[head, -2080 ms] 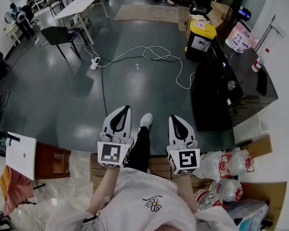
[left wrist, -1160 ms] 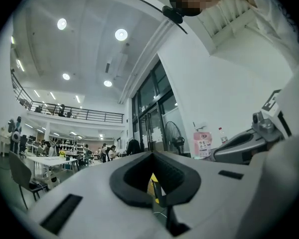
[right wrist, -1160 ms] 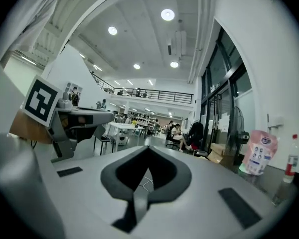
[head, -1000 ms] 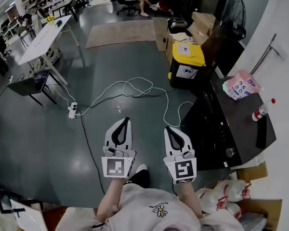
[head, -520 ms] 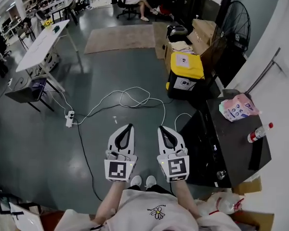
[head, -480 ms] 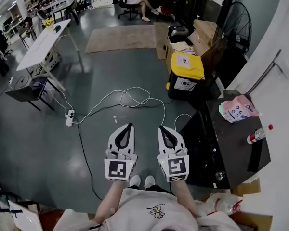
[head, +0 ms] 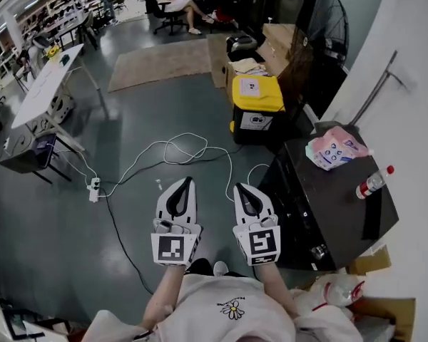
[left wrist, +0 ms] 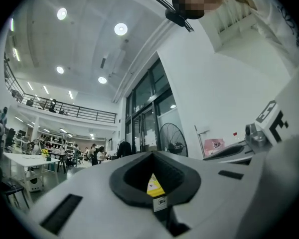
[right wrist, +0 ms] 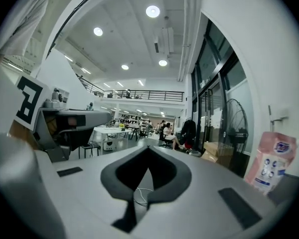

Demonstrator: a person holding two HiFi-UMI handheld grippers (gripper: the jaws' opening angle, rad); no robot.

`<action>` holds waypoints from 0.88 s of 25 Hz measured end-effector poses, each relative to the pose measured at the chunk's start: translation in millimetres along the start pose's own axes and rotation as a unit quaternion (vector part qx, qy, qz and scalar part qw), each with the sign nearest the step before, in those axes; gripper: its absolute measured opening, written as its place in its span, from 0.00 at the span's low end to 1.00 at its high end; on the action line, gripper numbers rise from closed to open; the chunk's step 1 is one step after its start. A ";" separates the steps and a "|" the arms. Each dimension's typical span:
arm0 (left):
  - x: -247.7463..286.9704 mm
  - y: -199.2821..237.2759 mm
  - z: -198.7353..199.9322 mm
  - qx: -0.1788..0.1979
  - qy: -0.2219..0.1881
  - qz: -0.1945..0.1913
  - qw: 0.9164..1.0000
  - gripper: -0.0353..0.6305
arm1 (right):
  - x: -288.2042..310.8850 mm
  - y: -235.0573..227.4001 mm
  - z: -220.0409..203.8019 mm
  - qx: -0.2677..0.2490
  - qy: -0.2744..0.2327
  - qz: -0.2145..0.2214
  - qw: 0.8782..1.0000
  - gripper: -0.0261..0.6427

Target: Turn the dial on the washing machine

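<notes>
Left tongs (head: 185,184) and right tongs (head: 239,189) are closed, empty, near the washing machine (head: 328,199) and lidded yellow bin (head: 257,105).

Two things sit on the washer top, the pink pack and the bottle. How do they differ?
The pink pack is broad and printed; the bottle is slim, clear and red-capped. The pack lies nearer the yellow bin, the bottle nearer the wall. Both rest on the washing machine.
</notes>
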State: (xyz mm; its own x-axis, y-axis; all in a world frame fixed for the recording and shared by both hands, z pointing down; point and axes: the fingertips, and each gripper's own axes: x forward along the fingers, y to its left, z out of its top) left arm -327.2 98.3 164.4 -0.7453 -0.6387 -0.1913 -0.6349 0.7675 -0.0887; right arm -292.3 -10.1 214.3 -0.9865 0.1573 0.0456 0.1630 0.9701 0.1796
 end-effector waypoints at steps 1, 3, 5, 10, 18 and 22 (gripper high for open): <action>6.4 -8.6 -0.1 -0.003 -0.003 -0.012 1.000 0.05 | -6.4 -9.3 -1.5 0.002 0.000 -0.014 1.000 0.04; 20.2 -30.7 0.0 -0.012 -0.009 -0.046 0.999 0.05 | -23.6 -29.5 -4.4 0.007 0.004 -0.048 0.999 0.04; 34.1 -58.3 3.6 -0.019 -0.019 -0.092 0.995 0.05 | -45.0 -51.9 -4.0 0.010 0.007 -0.095 0.995 0.04; 57.5 -125.9 21.3 -0.035 -0.045 -0.226 0.972 0.05 | -101.0 -98.7 3.2 0.002 0.006 -0.239 0.971 0.04; 57.3 -229.0 33.9 -0.072 -0.061 -0.414 0.906 0.05 | -211.7 -123.5 -5.4 0.003 0.053 -0.439 0.897 0.04; 53.6 -261.0 32.6 -0.086 -0.062 -0.469 0.877 0.05 | -255.7 -120.7 -6.3 -0.012 0.071 -0.508 0.859 0.04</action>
State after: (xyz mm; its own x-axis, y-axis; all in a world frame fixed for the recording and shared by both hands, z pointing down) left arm -194.8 -134.4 145.5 0.1414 -0.9653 -0.2194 -0.9860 -0.1175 -0.1182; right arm -59.6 -168.6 187.1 -0.6086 -0.7930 -0.0274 -0.7778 0.5895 0.2178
